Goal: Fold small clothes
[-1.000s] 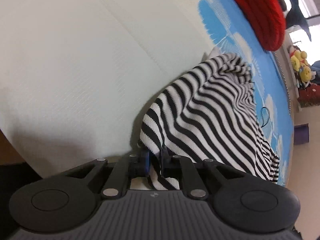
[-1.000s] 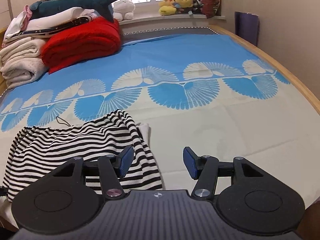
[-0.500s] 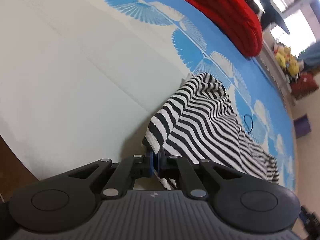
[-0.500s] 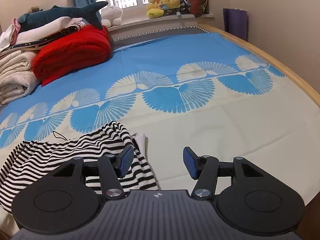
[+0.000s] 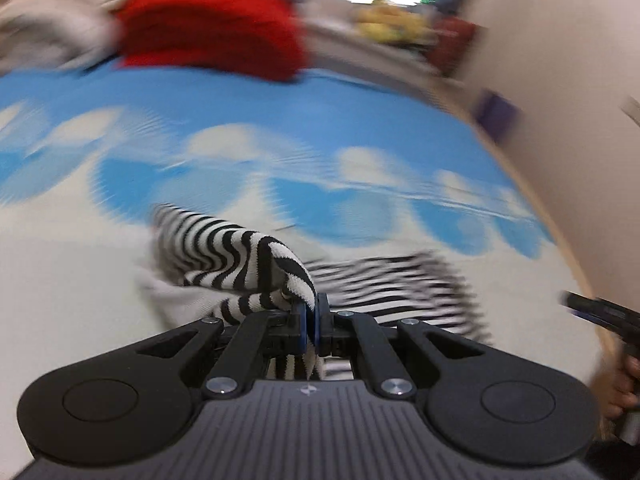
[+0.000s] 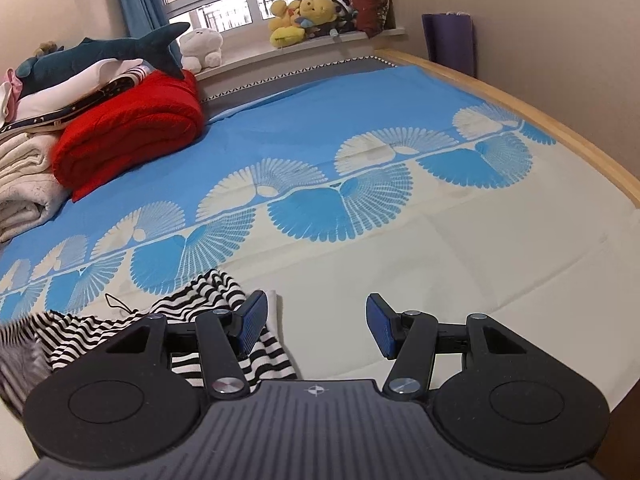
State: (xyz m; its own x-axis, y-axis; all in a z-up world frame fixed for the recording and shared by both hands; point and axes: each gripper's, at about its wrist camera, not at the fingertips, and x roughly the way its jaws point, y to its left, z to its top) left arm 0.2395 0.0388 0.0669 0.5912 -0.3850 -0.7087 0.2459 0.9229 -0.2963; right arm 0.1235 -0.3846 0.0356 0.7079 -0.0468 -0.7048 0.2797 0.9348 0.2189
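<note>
Left gripper [image 5: 310, 316] is pinching a corner of the striped garment [image 5: 240, 256], pads pressed tight on the cloth and that end raised off the bed sheet [image 6: 440, 280]; the rest lies at the near left. Looks like the fold-over step. Right gripper [image 6: 316, 322] has its fingers spread, empty, just right of the cloth. Next: carry the corner across, lay it flat, then release.
</note>
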